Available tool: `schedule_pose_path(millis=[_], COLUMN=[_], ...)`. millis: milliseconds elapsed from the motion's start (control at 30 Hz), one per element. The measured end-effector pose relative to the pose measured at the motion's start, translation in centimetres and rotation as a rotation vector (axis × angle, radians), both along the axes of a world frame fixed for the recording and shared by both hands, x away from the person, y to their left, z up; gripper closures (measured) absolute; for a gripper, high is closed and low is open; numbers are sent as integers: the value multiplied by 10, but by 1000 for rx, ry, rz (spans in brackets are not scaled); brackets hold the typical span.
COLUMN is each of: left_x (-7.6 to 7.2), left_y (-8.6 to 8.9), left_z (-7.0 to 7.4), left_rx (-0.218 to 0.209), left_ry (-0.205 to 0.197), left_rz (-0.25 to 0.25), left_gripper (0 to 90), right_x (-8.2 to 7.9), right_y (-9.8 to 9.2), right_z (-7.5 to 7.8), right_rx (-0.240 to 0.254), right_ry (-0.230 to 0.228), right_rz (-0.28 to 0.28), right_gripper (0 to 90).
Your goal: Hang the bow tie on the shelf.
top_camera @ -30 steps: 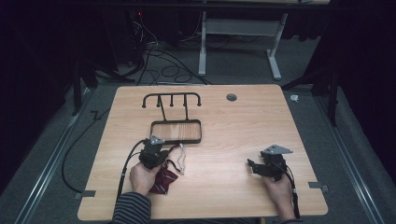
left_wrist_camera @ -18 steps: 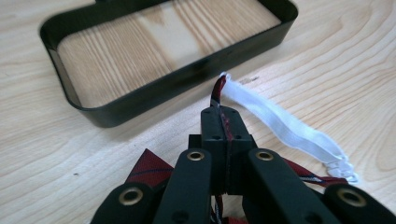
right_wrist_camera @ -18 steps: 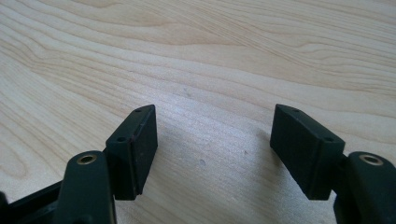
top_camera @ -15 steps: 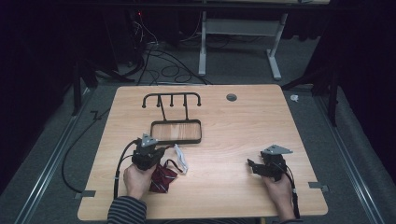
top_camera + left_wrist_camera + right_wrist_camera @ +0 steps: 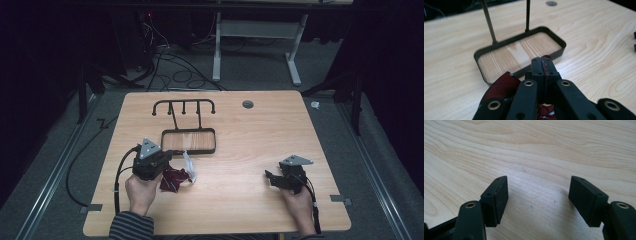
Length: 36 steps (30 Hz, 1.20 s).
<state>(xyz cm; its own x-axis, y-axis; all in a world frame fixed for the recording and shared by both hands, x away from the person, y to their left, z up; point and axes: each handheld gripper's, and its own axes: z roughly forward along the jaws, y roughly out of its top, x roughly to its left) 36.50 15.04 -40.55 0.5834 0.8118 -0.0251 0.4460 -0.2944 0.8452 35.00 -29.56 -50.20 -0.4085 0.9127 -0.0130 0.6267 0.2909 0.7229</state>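
Wood-floored tray [image 5: 189,141]: nothing inside
Left gripper [image 5: 543,65]: clamped on dark red patterned cloth [image 5: 172,178]
Right gripper [image 5: 539,200]: jaws wide apart, holding nothing

Stood on grey floor [image 5: 380,165]: light wooden table [image 5: 250,200]. Beyond the table, in dim light, tangled black cables [image 5: 170,65] and a white desk frame [image 5: 255,45].
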Motion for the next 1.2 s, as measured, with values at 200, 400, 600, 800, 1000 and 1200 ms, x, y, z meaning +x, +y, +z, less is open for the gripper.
schedule_pose_path(millis=[200, 400, 600, 800, 1000, 1200], left_x=[-2, -2, 1, 2, 5, 13], left_y=[2, -1, -4, -9, -16, -19], left_z=[9, 15, 20, 24, 31, 36], left_rx=[-44, -46, -54, -54, -9, -28], left_ry=[-39, -55, -59, -69, -101, -100], left_rz=[6, -6, -17, -26, -23, -26], left_gripper=[900, 900, 900, 900, 900, 900], right_x=[0, 0, 0, 0, 0, 0], right_y=[0, 0, 0, 0, 0, 0], right_z=[0, 0, 0, 0, 0, 0], right_rx=[-1, 0, -1, 0, 1, 2], right_ry=[-2, -1, -2, -2, 0, -1], right_rz=[7, 6, 7, 7, 6, 7], right_gripper=[333, 334, 334, 333, 333, 332])
